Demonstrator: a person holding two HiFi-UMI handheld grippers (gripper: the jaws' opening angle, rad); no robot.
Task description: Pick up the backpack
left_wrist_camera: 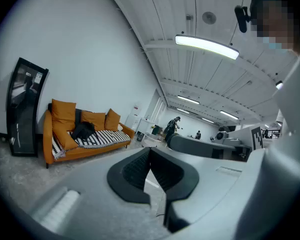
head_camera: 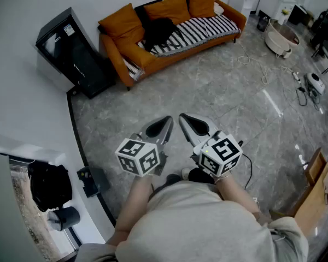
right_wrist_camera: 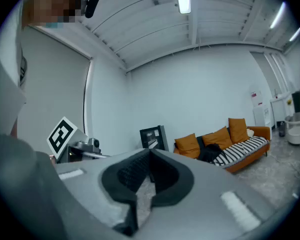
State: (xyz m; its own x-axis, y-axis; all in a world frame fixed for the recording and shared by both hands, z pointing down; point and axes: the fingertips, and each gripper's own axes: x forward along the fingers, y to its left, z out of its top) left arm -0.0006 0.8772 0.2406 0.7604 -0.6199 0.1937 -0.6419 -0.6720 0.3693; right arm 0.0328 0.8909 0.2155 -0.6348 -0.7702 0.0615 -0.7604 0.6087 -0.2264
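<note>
Marble floor (head_camera: 208,86), orange sofa (head_camera: 117,48) up top, backpack (head_camera: 158,30) on it.
We hold left gripper (head_camera: 167,120) and right gripper (head_camera: 184,118) side by side, lower centre, jaws closed, empty.

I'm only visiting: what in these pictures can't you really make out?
Black backpack on the orange sofa: too small in every view to show straps or a handle.
Dark bundle, head view's lower left: dim, partly behind a wall edge; what it is, unclear.
Cardboard box: cut off by the head view's right edge.
</note>
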